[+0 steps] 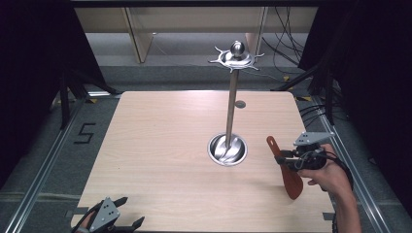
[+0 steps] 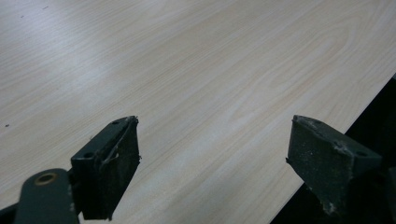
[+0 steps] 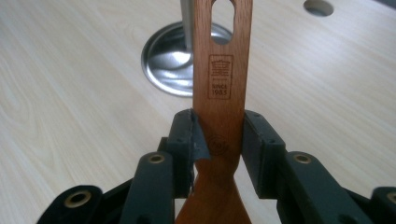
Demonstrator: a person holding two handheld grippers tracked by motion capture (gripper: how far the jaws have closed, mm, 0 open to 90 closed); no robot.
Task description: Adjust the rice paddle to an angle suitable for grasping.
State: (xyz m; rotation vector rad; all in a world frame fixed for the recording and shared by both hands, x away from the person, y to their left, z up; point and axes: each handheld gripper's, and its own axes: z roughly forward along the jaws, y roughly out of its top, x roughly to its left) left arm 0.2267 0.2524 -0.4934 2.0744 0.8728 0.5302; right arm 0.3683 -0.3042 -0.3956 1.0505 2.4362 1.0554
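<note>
- High view: the right gripper [image 1: 286, 160] sits at the right side of the table [image 1: 160, 145], carried in a hand [image 1: 330, 172], and its jaws are closed on the handle of a wooden spatula [image 1: 287, 170]. The handle end points up and toward the far side, while the broad blade hangs low toward the near edge, above the tabletop. Just to its left stands a metal stand [image 1: 232, 102] with a round base, a tall pole and a hooked crown at the top.
- High view: the left gripper [image 1: 124, 213] rests at the near left corner of the table, well apart from the spatula, with its jaws spread.
- Left gripper view: the two black pads [image 2: 109, 170] stand wide apart with nothing between them; bare wood grain lies ahead and the table edge runs at the right.
- Right gripper view: this close look shows what the high view cannot: both pads [image 3: 187, 140] press the spatula's [image 3: 222, 74] flat handle from either side, a stamped maker's mark sits above the grip, and a hanging slot is cut near the handle's end. The stand's round base [image 3: 166, 60] lies just behind.
</note>
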